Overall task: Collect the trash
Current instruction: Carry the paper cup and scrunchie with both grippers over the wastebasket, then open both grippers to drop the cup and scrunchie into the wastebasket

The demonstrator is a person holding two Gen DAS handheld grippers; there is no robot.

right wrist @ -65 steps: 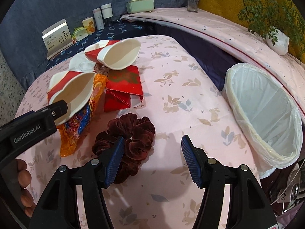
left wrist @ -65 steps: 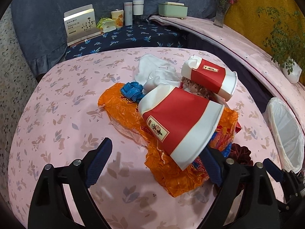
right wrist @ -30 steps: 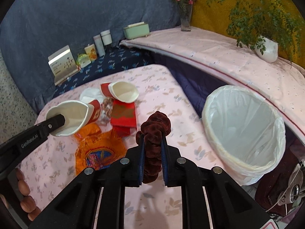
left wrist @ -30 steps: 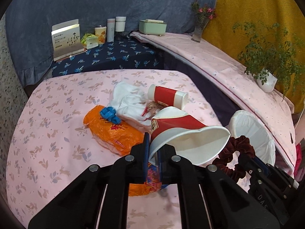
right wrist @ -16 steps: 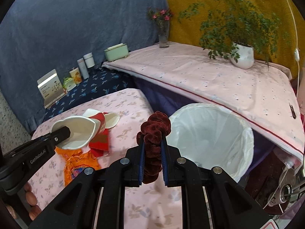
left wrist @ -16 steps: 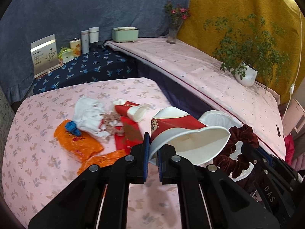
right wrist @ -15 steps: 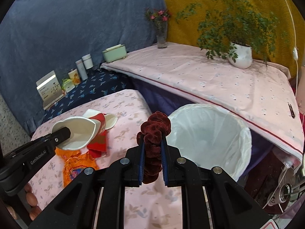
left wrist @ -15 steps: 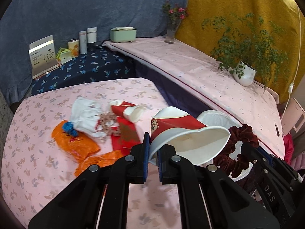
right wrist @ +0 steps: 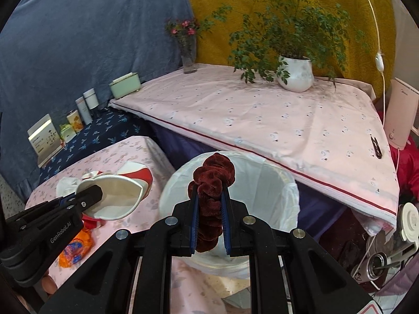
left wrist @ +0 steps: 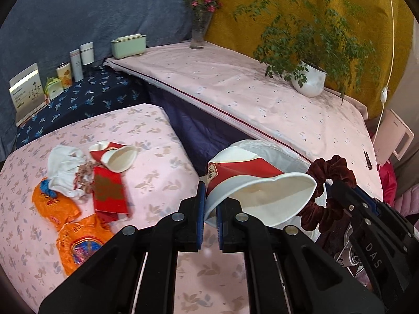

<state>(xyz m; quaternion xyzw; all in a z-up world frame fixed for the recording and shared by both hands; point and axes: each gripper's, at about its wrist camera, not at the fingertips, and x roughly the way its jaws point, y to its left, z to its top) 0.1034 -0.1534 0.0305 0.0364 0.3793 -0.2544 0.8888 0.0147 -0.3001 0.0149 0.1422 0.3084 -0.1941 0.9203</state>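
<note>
Grippers: two; left gripper, right gripper.
Left fingers: nearly together, pinching the rim wall of a flattened paper cup; cup lifted clear of the bench, mouth toward the right.
Right fingers: narrow, clamped on a maroon velvet scrunchie, bunched upright between the pads.
Paper cups: two; one held, a second crushed cup lying on its side on the bench, mouth toward the camera.
Held cup, appearance: white with a red band and a small label near the base, white inside, mouth squashed to a wide oval.
Orange wrappers: two; one with a blue scrap at its top edge, another printed in blue, nearer the camera.
Other litter: one red envelope, one white crumpled cloth or tissue, a small brownish tangle between them.
Waste bin: one, white liner, open top; scrunchie directly above its mouth, held cup over its left rim.
Bench: pink leaf-print cover; right edge falls away just beside the bin; litter clustered at the far left, broad bare cloth between litter and edge.
Far side: higher pink-covered surface beyond the bin, bearing one potted plant and one flower vase.
</note>
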